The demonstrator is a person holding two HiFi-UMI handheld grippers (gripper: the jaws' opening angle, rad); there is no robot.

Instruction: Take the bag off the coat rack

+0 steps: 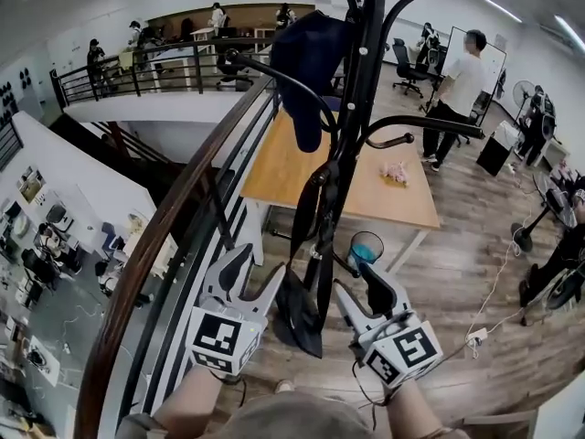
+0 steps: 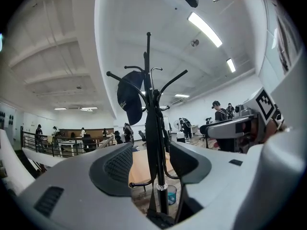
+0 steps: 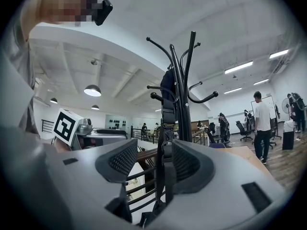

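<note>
A black coat rack (image 1: 361,80) stands in front of me, with a dark blue cap (image 1: 306,58) on an upper hook. A black bag (image 1: 302,314) hangs low by its long strap (image 1: 309,210) against the pole. My left gripper (image 1: 254,277) is just left of the bag and open. My right gripper (image 1: 364,291) is just right of it, also open. In the left gripper view the pole (image 2: 149,80) and strap (image 2: 152,143) show beyond the open gripper (image 2: 151,164). In the right gripper view the strap (image 3: 165,128) hangs between the spread jaws of the gripper (image 3: 154,162), untouched by the pads.
A curved wooden railing (image 1: 183,208) runs along my left over a drop to a lower floor. Behind the rack is a wooden table (image 1: 292,167) with a pink toy (image 1: 396,172). A blue bin (image 1: 366,245) sits by the rack's base. A person (image 1: 457,90) stands at the back right.
</note>
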